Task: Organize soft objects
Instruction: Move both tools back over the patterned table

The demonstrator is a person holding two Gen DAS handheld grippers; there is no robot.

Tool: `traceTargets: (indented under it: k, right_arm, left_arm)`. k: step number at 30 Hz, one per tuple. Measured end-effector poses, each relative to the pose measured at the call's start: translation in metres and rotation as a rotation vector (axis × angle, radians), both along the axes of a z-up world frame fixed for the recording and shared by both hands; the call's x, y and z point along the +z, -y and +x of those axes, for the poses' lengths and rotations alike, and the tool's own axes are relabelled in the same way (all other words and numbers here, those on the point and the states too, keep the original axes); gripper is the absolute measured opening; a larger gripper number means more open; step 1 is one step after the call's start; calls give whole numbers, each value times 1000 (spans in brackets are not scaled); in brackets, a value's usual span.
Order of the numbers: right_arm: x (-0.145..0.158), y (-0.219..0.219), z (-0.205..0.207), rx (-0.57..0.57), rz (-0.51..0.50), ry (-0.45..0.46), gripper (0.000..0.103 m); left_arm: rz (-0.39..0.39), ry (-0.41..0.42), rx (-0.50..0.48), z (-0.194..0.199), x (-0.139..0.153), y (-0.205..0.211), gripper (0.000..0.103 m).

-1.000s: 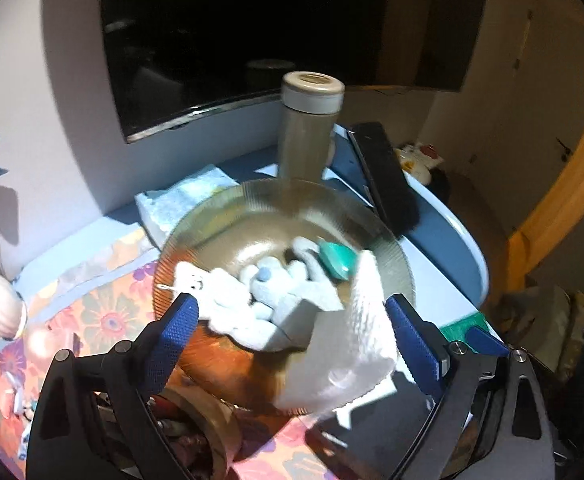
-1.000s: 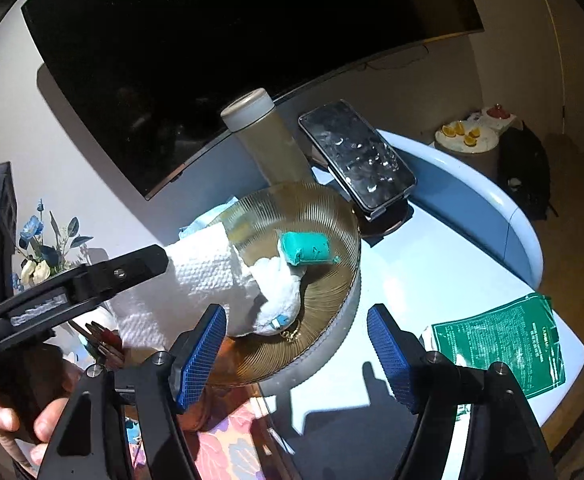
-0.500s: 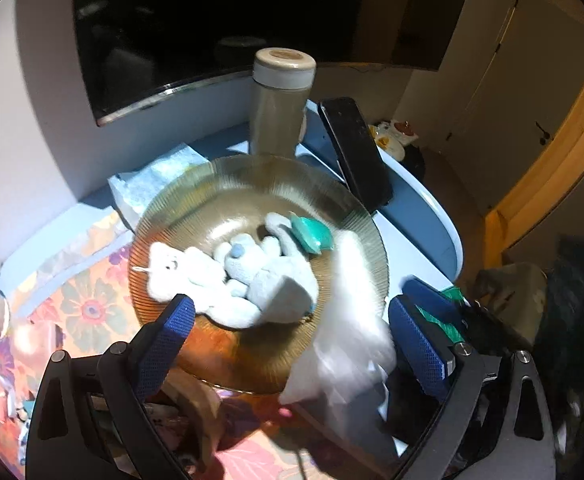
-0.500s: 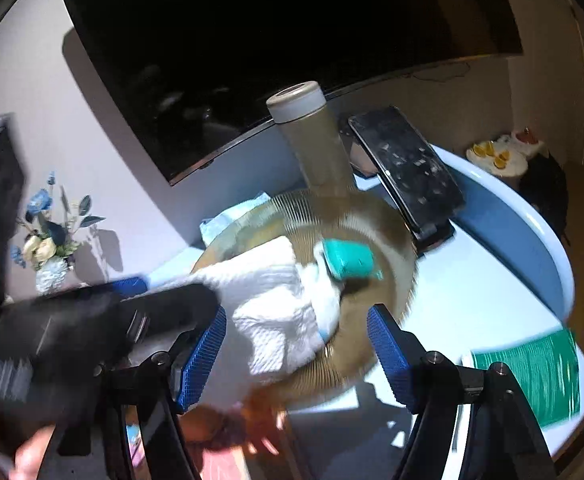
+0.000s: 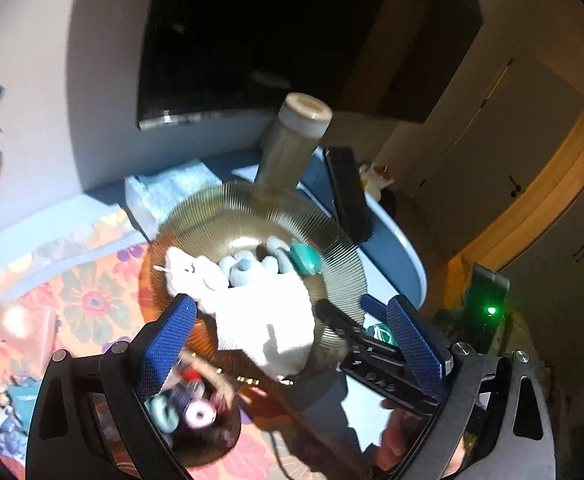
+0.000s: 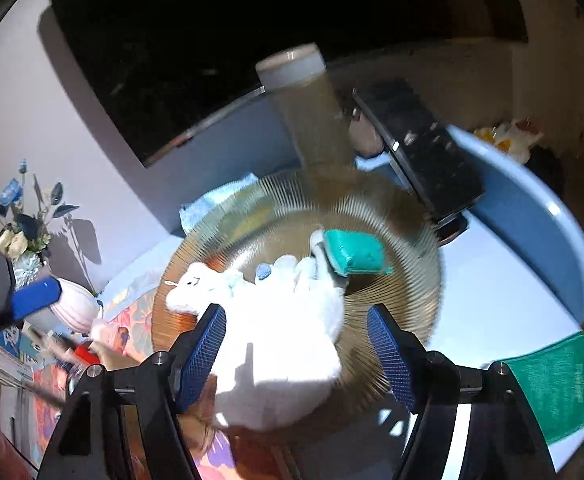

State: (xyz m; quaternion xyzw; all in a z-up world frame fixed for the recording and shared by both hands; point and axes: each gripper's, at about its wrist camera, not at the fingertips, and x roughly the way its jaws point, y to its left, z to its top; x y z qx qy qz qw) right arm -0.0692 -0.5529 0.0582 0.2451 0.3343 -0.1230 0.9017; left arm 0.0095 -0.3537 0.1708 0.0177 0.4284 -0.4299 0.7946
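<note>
1. step in hand, as i judge it: gathering soft things into the ribbed bowl [image 6: 403,240] on the surface [image 6: 503,288]; a white cloth [image 6: 280,352] lies draped over the bowl's near rim, half in, half hanging out.
2. the right hand-held gripper [image 6: 297,344] hovers over the cloth with jaws apart, gripping nothing; the left hand-held gripper [image 5: 292,340] is likewise open and empty.
3. next move likely calls for tucking the hanging part of the cloth inside without tipping the bowl.
4. the cloth looks limp and textured; beside it in the bowl lie a pale plush toy [image 6: 212,288] and a teal sponge [image 6: 353,256].
</note>
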Motion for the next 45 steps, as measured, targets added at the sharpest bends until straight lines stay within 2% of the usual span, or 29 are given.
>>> traceTargets:
  k: [3, 4, 5, 7, 11, 15, 17, 20, 24, 27, 31, 35, 39, 43, 44, 45]
  right_arm:
    - [18, -19, -29, 21, -56, 47, 72]
    - [22, -25, -36, 35, -61, 60, 76]
    - [24, -33, -43, 56, -62, 72, 81]
    - [25, -57, -54, 118, -60, 87, 82]
    - [20, -116, -63, 288, -42, 95, 82]
    - [12, -170, -58, 426, -44, 91, 82]
    - [5, -197, -53, 474, -64, 77, 82]
    - [-6, -228, -42, 531, -69, 46, 82]
    - [-23, -251, -31, 540, -42, 5, 78]
    - [-34, -262, -18, 530, -32, -36, 64]
    - [-39, -275, -5, 509, -77, -53, 59]
    - [-40, -285, 9, 494, -145, -42, 59]
    - [-48, -276, 27, 472, -40, -58, 59]
    - [-57, -264, 43, 428, 90, -74, 59]
    - [-58, -263, 45, 422, 104, -76, 59]
    - [-60, -263, 51, 410, 120, -81, 59]
  left_arm:
    - [-1, 125, 38, -27, 17, -37, 96]
    - [8, 178, 64, -39, 23, -57, 96]
    - [15, 206, 84, -45, 26, -72, 96]
    - [35, 246, 151, -53, 31, -109, 96]
    - [59, 244, 335, -54, 36, -198, 96]
    - [124, 224, 514, -47, 25, -272, 96]
    - [121, 191, 560, -44, 13, -305, 96]
    - [130, 155, 577, -40, -11, -330, 96]
    - [136, 119, 562, -36, -48, -343, 96]
    - [107, 125, 507, -40, -70, -339, 96]
    - [102, 178, 400, -40, -91, -317, 96]
    - [184, 286, 298, -41, -106, -285, 96]
    - [258, 388, 188, -40, -115, -255, 96]
    - [308, 393, 115, -29, -127, -238, 94]
    - [316, 387, 109, -26, -131, -235, 91]
    - [321, 375, 101, -21, -133, -232, 84]
